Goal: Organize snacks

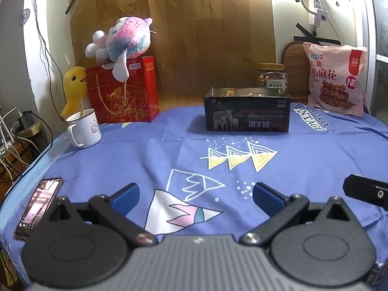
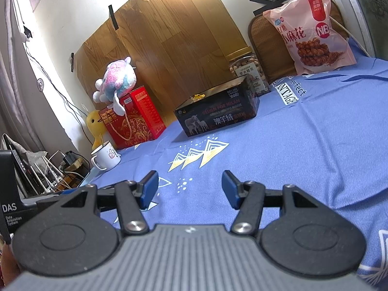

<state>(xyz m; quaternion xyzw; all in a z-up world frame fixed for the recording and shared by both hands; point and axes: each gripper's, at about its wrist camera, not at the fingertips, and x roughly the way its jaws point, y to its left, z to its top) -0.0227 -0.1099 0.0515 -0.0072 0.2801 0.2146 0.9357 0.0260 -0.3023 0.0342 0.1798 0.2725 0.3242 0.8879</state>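
I hold my left gripper [image 1: 196,197] and right gripper [image 2: 190,191] low in frame, jaws apart, empty. The tin [image 1: 246,110] sits upper centre, snack bag [image 1: 335,78] upper right.

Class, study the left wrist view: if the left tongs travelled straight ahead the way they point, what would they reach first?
Probably the open black tin. The left tongs are open, with only bare blue tablecloth between; depth is uncertain.

"DESIGN FOR MILAN" on tin [image 2: 218,111]; "NB" on snack bag [image 2: 312,29]
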